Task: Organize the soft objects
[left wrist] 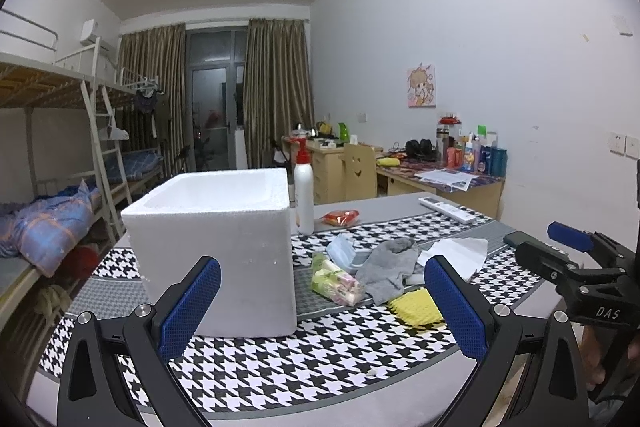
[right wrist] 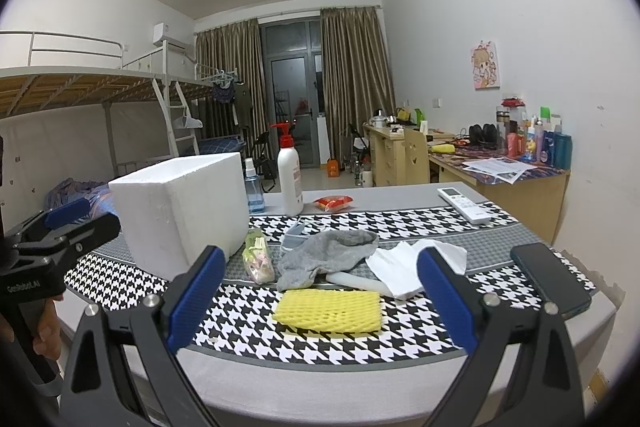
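right gripper (right wrist: 320, 291): sitting nearest the lens at the bench (right wrist: 360, 379) edge, jaws spread wide and empty, framing the yellow foam net (right wrist: 327, 310)
left gripper (left wrist: 322, 301): jaws also gaping wide, holding nothing, hovering in front of the foam box (left wrist: 212, 247)
soft things: lying in a loose heap just right of the box, none inside it yet as far as the views are showing
risk, sock: gray sock (right wrist: 326, 255) is draping over a white tube, so a pinch there is likely dragging both
risk, tissue: white tissue (right wrist: 416, 263) is lying near the phone (right wrist: 550, 277); a careless sweep is likely nudging it toward the edge
risk, box: light foam, probably sliding if bumped
count: one sock, one net, one tissue, one face mask (left wrist: 342, 251), one snack packet (right wrist: 259, 259), one box, two bottles behind, one remote
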Demonstrator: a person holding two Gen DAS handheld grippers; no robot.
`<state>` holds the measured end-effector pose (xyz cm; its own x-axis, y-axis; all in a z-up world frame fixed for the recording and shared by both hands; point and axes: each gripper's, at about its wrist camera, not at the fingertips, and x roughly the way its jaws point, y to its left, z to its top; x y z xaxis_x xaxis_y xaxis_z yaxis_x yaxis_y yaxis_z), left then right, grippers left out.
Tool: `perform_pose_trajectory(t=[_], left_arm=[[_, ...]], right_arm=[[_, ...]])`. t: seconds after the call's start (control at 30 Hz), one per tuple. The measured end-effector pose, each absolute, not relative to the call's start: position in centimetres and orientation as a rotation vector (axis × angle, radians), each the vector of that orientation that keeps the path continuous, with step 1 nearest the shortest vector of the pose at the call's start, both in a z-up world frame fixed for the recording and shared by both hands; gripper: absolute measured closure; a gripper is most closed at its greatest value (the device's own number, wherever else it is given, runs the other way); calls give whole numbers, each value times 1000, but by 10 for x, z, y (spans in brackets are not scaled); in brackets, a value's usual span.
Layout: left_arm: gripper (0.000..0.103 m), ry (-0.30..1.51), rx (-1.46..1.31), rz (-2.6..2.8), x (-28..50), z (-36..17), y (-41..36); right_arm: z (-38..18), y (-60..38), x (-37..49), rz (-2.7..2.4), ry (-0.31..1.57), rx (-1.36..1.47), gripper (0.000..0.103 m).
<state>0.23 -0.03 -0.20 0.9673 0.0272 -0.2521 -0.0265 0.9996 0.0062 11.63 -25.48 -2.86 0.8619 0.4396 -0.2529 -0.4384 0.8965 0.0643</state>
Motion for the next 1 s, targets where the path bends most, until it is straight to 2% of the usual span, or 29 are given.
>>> perform_pose_trajectory(t=[1.0], left_arm=[[1, 276, 0, 17, 26, 0, 4]], right_arm=[[-30, -250, 143, 446, 311, 9, 5]])
